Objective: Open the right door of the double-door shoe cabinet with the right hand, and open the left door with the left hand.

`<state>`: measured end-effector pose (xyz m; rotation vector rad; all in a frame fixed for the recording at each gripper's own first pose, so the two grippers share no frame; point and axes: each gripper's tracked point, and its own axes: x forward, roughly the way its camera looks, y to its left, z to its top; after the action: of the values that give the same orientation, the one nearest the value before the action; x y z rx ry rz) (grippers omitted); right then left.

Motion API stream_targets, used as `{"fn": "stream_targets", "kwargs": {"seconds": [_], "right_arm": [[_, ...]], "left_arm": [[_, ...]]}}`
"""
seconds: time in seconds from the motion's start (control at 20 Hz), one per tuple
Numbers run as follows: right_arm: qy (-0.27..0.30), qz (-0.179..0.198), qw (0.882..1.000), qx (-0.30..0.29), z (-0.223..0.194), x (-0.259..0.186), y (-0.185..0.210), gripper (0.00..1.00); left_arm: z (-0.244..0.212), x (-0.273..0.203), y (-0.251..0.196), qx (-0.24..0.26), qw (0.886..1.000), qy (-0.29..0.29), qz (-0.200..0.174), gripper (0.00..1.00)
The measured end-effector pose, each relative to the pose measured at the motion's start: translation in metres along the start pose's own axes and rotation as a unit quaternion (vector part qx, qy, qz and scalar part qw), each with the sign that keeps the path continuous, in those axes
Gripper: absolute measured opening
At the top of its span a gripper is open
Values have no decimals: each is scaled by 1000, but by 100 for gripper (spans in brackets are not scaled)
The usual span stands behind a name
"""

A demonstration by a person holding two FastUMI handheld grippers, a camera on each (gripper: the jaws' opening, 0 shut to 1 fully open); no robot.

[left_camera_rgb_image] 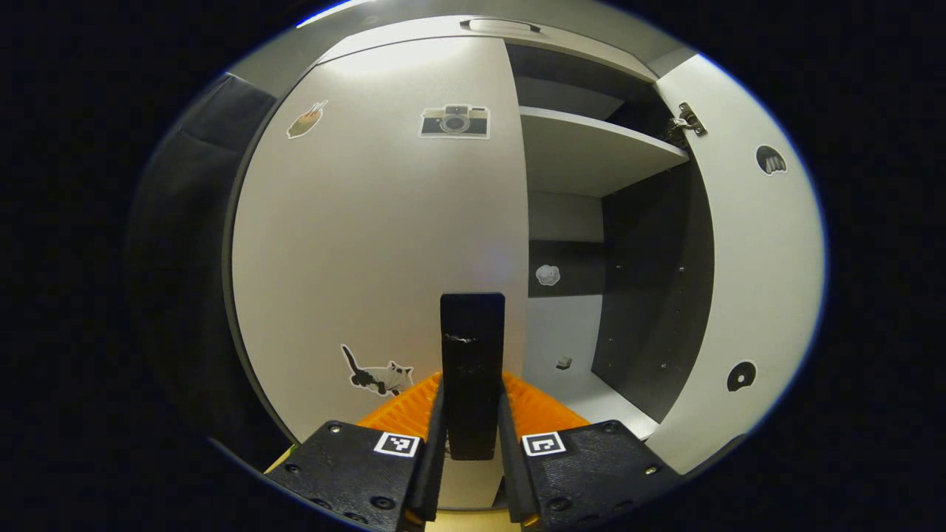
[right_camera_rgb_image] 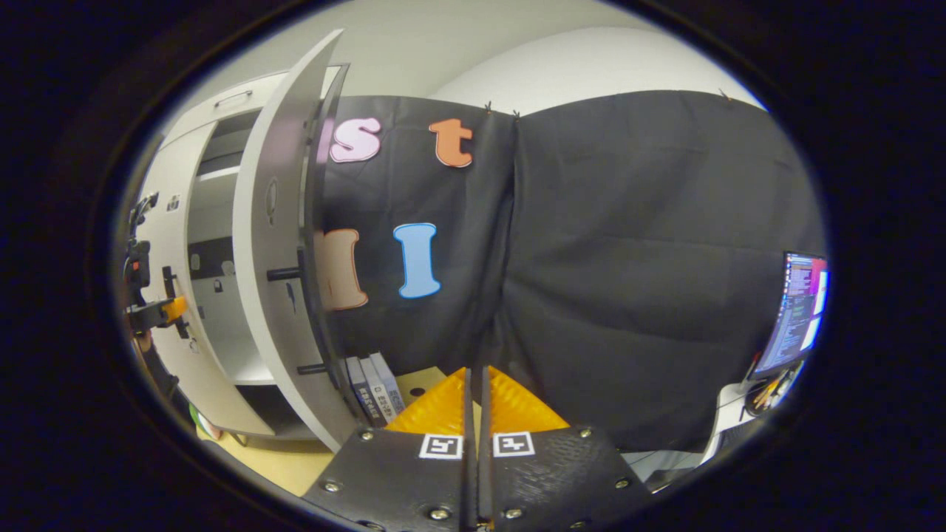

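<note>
Black handle (left_camera_rgb_image: pixel 472 369) clamped in left gripper (left_camera_rgb_image: pixel 473 414); right gripper (right_camera_rgb_image: pixel 477 414) seemingly closed, empty, beside swung-out right door (right_camera_rgb_image: pixel 273 244).

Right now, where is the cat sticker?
In the left gripper view, the cat sticker sits low on the closed left door, just left of the black handle that the left gripper clamps.

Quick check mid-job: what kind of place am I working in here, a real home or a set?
Most likely a recording booth, not a home: black cloth hangs as a wall behind the shoe cabinet, and a lit monitor stands on a desk at the side. The cabinet's right door stands open.
</note>
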<state>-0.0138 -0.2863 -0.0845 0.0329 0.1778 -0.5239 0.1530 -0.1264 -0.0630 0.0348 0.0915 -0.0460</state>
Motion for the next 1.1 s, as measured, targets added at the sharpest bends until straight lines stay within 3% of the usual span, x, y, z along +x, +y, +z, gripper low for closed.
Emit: {"fn": "stream_targets", "kwargs": {"seconds": [0.15,0.4,1.1], "right_arm": [[0,3,1000,0,0,-2,2,1],[1,7,1000,6,-1,-4,2,1],[15,48,998,28,-10,-2,17,1]], "left_arm": [[-1,-1,1,-3,1000,1,-2,34],[-1,-6,1,-1,1000,2,-5,22],[-3,-73,23,-15,999,6,-41,20]]}}
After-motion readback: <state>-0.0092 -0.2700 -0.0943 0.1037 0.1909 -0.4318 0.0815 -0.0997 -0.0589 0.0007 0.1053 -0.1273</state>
